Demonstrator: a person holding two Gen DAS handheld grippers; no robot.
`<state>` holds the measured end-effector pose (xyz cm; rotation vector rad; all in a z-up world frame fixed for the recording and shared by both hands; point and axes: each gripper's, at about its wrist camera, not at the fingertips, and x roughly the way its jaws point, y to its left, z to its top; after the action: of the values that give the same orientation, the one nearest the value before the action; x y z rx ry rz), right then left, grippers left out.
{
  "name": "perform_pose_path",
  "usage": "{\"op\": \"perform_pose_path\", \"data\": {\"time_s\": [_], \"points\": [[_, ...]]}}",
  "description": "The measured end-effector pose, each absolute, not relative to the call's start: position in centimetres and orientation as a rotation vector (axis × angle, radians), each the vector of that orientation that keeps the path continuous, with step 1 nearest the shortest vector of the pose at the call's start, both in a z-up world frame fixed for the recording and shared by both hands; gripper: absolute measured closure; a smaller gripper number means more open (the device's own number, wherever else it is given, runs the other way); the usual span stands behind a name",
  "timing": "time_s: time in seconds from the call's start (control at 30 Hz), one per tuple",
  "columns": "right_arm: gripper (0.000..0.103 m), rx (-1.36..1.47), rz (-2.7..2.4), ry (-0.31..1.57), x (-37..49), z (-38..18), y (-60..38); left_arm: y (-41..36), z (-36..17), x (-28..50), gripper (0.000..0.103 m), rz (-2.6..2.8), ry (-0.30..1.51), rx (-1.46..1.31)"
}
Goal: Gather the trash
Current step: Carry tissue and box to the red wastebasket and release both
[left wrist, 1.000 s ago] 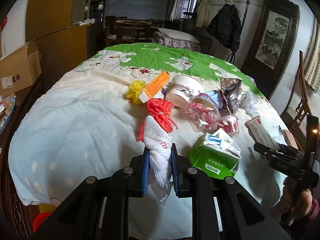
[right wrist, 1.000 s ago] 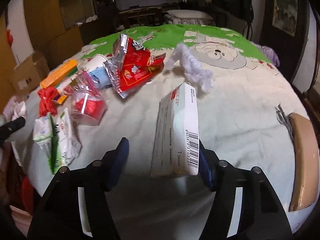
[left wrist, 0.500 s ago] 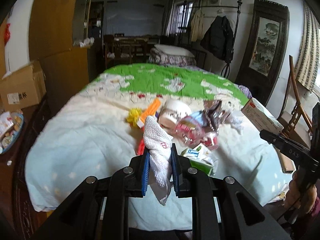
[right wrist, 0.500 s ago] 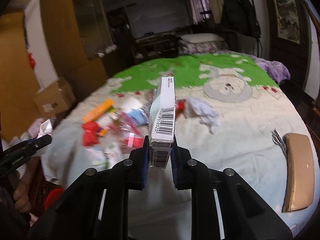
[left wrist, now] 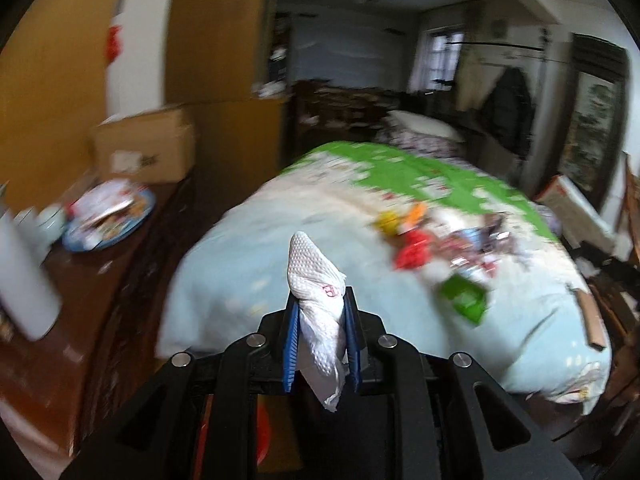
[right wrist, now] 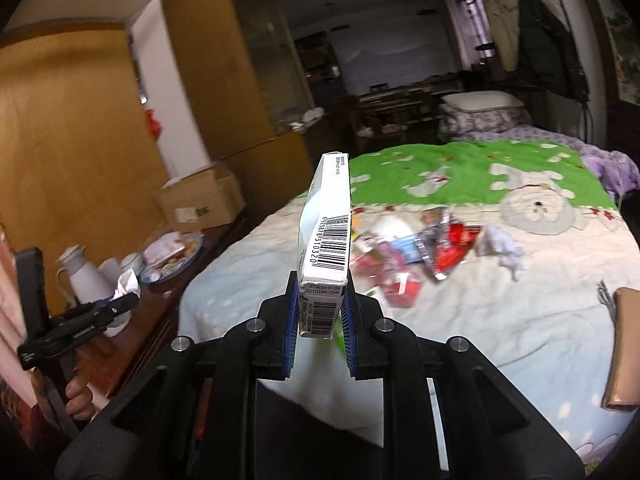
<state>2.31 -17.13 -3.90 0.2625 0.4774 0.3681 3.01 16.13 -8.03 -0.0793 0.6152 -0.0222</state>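
White dimpled paper tissue (left wrist: 318,308) pinched in left tool (left wrist: 319,342), held above bed (left wrist: 248,248). White flat cardboard box with barcode (right wrist: 326,248) clamped upright in right tool (right wrist: 319,322). Remaining wrappers (right wrist: 416,256) heaped on bed at two o'clock.

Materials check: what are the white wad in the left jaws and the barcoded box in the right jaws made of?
White wad: looks like embossed tissue or paper towel; matte, dotted texture, crumpled soft folds, limp tail hanging below the jaws. Small box: likely thin printed paperboard; smooth white faces, crisp folded edges, printed barcode, one side bowing slightly. Coating cannot be told.
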Motion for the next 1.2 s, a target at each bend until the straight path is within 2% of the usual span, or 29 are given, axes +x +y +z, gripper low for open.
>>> {"op": "perform_pose_path", "data": {"time_s": [0.13, 0.17, 0.2, 0.23, 0.3, 0.43, 0.5, 0.63, 1.03, 1.13, 1.2], "points": [[0.082, 0.236, 0.416, 0.528, 2.7, -4.4, -14.5, 20.7, -11.6, 2.7, 0.078, 0.087, 0.720, -0.103], [0.082, 0.229, 0.425, 0.543, 3.0, -4.6, -13.7, 21.7, -12.7, 2.8, 0.069, 0.104, 0.750, -0.114], [0.082, 0.220, 0.433, 0.556, 3.4, -4.9, -13.1, 22.9, -14.4, 3.2, 0.055, 0.130, 0.798, -0.130], [0.082, 0.211, 0.445, 0.571, 3.8, -5.1, -12.3, 23.7, -15.5, 3.4, 0.051, 0.146, 0.828, -0.142], [0.082, 0.187, 0.467, 0.596, 4.3, -5.5, -10.7, 25.5, -18.1, 3.8, 0.033, 0.171, 0.898, -0.197], [0.082, 0.120, 0.532, 0.666, 5.9, -7.2, -6.6, 28.4, -20.2, 3.2, 0.019, 0.216, 0.928, -0.279], [0.082, 0.086, 0.572, 0.704, 6.4, -8.2, -4.4, 29.1, -20.2, 3.0, 0.010, 0.266, 0.917, -0.272], [0.082, -0.001, 0.679, 0.777, 6.7, -9.9, 1.2, 30.1, -19.3, 2.2, 0.006, 0.346, 0.868, -0.243], [0.079, -0.185, 0.999, 0.994, 7.0, -15.8, 15.9, 34.6, -20.4, 0.7, 0.006, 0.456, 0.837, -0.294], [0.057, -0.218, 1.033, 1.087, 7.8, -18.5, 18.6, 35.8, -21.2, 0.6, 0.006, 0.457, 0.853, -0.329], [0.056, -0.205, 1.023, 1.110, 8.2, -19.2, 18.7, 35.9, -21.3, 0.6, 0.006, 0.455, 0.859, -0.331]]}}
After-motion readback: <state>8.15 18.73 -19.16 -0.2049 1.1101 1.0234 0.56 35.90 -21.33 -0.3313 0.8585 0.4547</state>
